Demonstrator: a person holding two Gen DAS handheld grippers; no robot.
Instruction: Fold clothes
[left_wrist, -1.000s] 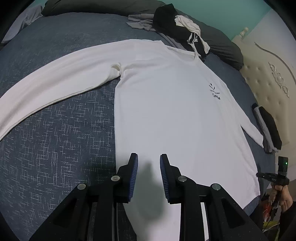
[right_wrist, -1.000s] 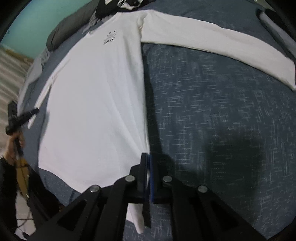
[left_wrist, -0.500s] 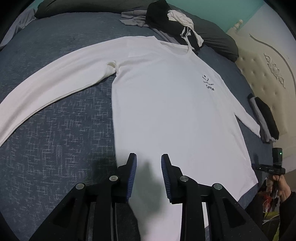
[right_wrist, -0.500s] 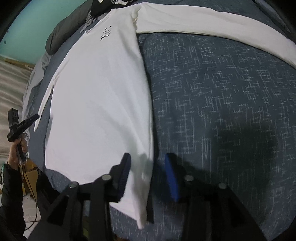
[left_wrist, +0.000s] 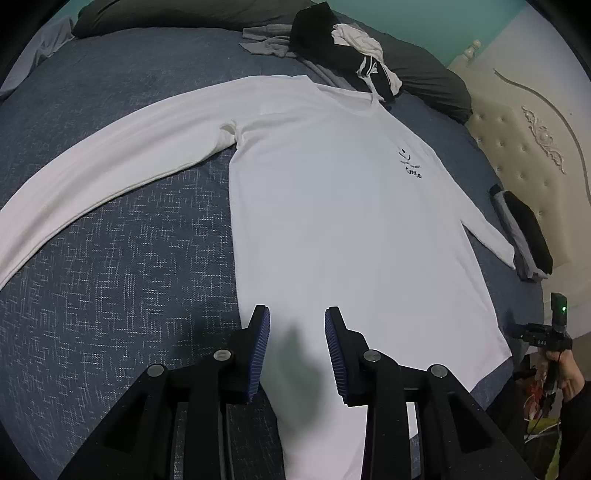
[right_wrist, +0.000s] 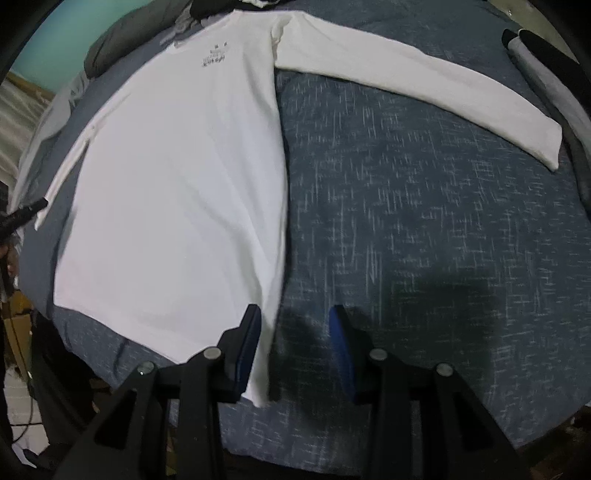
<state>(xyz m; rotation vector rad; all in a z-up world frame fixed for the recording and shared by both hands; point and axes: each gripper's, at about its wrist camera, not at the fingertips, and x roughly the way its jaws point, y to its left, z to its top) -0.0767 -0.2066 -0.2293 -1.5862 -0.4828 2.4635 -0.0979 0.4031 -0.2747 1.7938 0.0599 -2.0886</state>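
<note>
A white long-sleeved shirt (left_wrist: 332, 221) lies flat on the bed (left_wrist: 110, 277); left gripper (left_wrist: 297, 349) opening, right gripper (right_wrist: 293, 350) released, both empty at the hem. Next, likely, a sleeve fold.

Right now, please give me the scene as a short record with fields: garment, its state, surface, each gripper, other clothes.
garment: white long-sleeved shirt
state: spread flat, front up, both sleeves out, not yet folded
surface: dark blue bedspread
left gripper: jaws opening above the shirt's hem, holding nothing
right gripper: open over the hem's side edge, holding nothing
other clothes: dark pile beyond the collar; folded dark stack near the headboard
</note>
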